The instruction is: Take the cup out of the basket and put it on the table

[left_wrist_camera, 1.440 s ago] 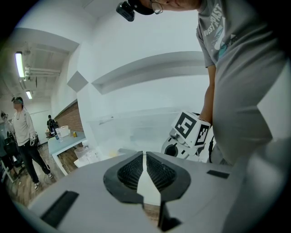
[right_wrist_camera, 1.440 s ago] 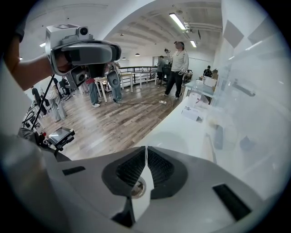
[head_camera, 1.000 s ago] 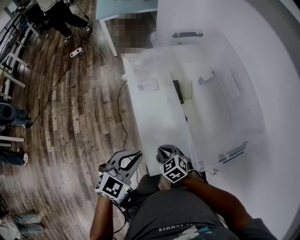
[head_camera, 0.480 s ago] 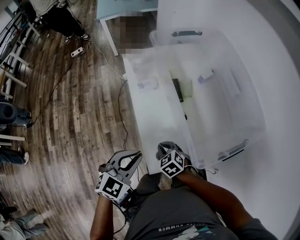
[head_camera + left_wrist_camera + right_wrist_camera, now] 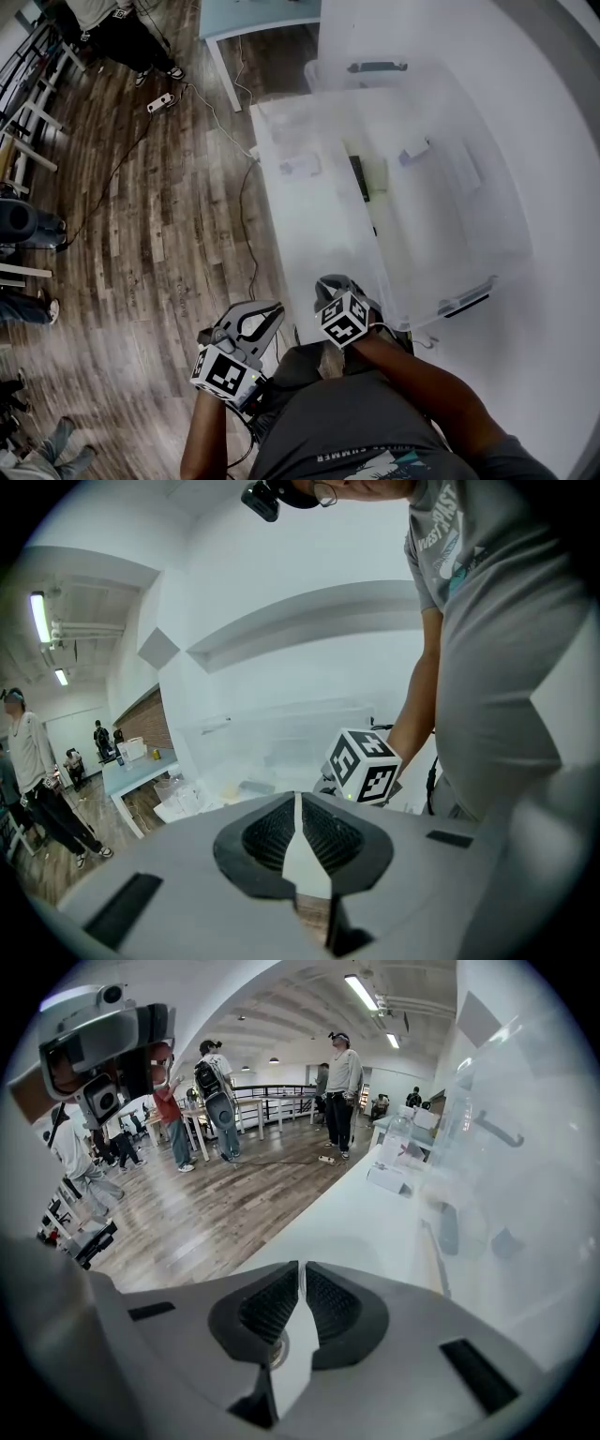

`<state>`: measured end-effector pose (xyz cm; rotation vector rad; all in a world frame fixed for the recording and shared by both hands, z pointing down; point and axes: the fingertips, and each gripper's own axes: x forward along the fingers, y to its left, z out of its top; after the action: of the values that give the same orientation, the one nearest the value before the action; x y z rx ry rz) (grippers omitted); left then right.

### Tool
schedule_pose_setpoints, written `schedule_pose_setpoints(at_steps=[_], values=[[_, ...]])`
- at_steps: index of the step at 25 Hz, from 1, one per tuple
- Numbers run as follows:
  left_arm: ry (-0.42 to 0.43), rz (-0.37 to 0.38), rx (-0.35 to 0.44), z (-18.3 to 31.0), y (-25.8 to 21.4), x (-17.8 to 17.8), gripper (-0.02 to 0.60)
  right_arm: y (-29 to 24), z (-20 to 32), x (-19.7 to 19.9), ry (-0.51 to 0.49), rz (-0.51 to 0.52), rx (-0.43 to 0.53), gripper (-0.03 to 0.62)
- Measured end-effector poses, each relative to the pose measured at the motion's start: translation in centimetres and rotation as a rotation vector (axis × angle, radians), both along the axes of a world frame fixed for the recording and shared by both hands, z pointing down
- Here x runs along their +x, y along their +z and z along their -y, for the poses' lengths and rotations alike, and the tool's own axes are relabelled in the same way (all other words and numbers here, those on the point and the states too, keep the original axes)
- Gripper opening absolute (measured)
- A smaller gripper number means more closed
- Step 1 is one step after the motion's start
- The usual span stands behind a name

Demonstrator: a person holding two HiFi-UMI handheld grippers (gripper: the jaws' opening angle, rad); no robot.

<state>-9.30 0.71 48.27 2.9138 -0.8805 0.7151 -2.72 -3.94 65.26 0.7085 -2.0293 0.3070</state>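
A translucent plastic basket [image 5: 487,202] stands on the white table [image 5: 309,234]. Through its cloudy walls I make out a dark narrow object [image 5: 359,178] and a pale one [image 5: 378,175]; no cup is clearly recognisable. My right gripper [image 5: 328,284] is shut and empty at the table's near corner, just short of the basket's near end. Over the wooden floor, left of the table, my left gripper [image 5: 274,309] is also shut and empty. The left gripper view looks up at the basket [image 5: 281,742] and at the right gripper's marker cube [image 5: 364,766]. The right gripper view has the basket [image 5: 525,1176] on its right.
A clear bottle [image 5: 400,1136] and clear packets [image 5: 300,167] lie on the table's far left part. A cable [image 5: 246,234] runs over the floor beside the table. People [image 5: 342,1087] stand further off in the room. A light-blue table [image 5: 253,14] stands beyond.
My right gripper has moved a little forward toward the basket's near end. The left gripper has stayed where it was.
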Motion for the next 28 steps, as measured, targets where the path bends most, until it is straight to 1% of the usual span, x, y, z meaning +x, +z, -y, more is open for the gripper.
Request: schedule_pose_setpoints(at_steps=[3,9,12,20,28], values=[[-0.009,-0.002,0.001,-0.3,-0.1,-0.2,0.017,0.0,0.1,-0.1,-0.005,-0.011,0.007,0.037],[-0.014,0.002,-0.002,-0.5,0.1,-0.6,0.017,0.6,0.5,0.3,-0.033,-0.117,0.028,0.031],[-0.016,0.001,-0.003,-0.5,0.2,-0.7,0.017,0.9,0.8,0.3,-0.033,-0.128,0.025,0.032],[-0.02,-0.002,0.006,-0.4,-0.2,-1.7,0.017,0.0,1.9,-0.2,-0.039,-0.14,0.055,0.044],[-0.023,-0.006,0.013,-0.1,-0.2,-2.3,0.017,0.8,2.2,-0.2,-0.119,-0.245,0.09,0.044]])
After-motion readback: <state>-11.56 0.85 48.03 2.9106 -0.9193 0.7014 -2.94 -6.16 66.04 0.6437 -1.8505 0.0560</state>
